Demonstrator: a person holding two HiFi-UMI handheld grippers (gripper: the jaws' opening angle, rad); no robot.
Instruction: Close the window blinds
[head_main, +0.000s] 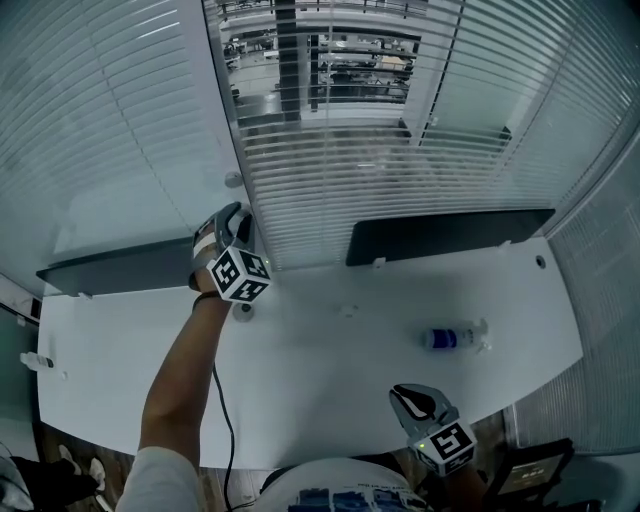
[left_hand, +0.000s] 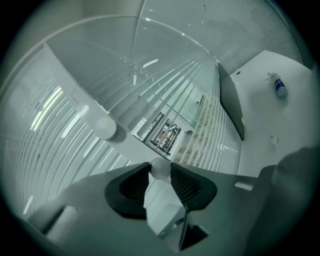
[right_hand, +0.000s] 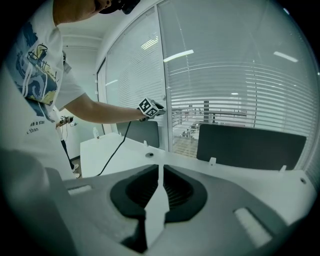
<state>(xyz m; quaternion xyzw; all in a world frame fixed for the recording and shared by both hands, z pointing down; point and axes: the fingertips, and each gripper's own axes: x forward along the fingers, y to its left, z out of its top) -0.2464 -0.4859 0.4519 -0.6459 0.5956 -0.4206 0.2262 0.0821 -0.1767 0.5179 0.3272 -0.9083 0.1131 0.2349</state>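
Observation:
The window blinds (head_main: 400, 170) hang behind the white desk (head_main: 330, 370), their slats tilted so that the room beyond shows through. My left gripper (head_main: 243, 212) reaches up to the window post. In the left gripper view its jaws (left_hand: 160, 171) stand apart, and the small white ball (left_hand: 160, 168) at a wand's end sits between their tips; I see no pad pressing it. A second ball-ended wand (left_hand: 106, 127) hangs just beyond. My right gripper (head_main: 404, 394) rests low at the desk's near edge, shut (right_hand: 160, 167) and empty.
The blind on the left pane (head_main: 120, 120) looks shut. Two dark panels (head_main: 450, 235) (head_main: 120, 265) stand along the desk's far edge. A water bottle (head_main: 450, 338) lies at the right, and a black cable (head_main: 222, 420) trails down from my left arm.

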